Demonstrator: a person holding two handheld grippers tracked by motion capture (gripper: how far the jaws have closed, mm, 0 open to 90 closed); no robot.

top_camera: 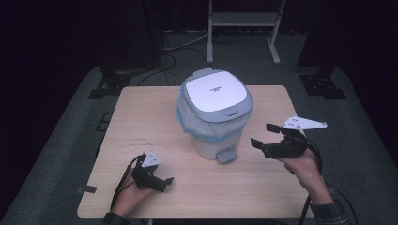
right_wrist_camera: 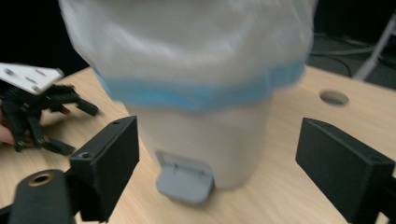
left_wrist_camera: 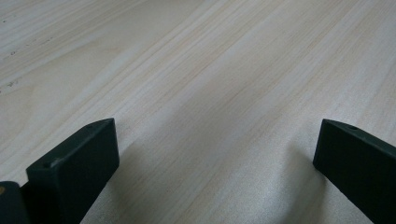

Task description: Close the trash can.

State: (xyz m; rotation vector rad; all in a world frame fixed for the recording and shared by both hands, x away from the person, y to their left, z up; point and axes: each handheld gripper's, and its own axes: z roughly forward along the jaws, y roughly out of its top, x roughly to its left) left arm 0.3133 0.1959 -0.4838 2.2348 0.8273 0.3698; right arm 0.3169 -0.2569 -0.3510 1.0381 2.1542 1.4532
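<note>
The right hand-held gripper (top_camera: 263, 136) hangs with jaws apart, nothing between them, just beside the pedal bin (top_camera: 214, 117); the left hand-held gripper (top_camera: 165, 182) rests wide apart on the bench (top_camera: 141, 117).

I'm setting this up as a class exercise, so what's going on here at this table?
A person holds a claw in each hand at a wooden table. The right claw is open, empty and aimed at a small white pedal bin, whose lid is closed and whose blue-edged liner hangs over its rim. The grey pedal faces it. The left claw rests open on the table, apart from the bin.
</note>
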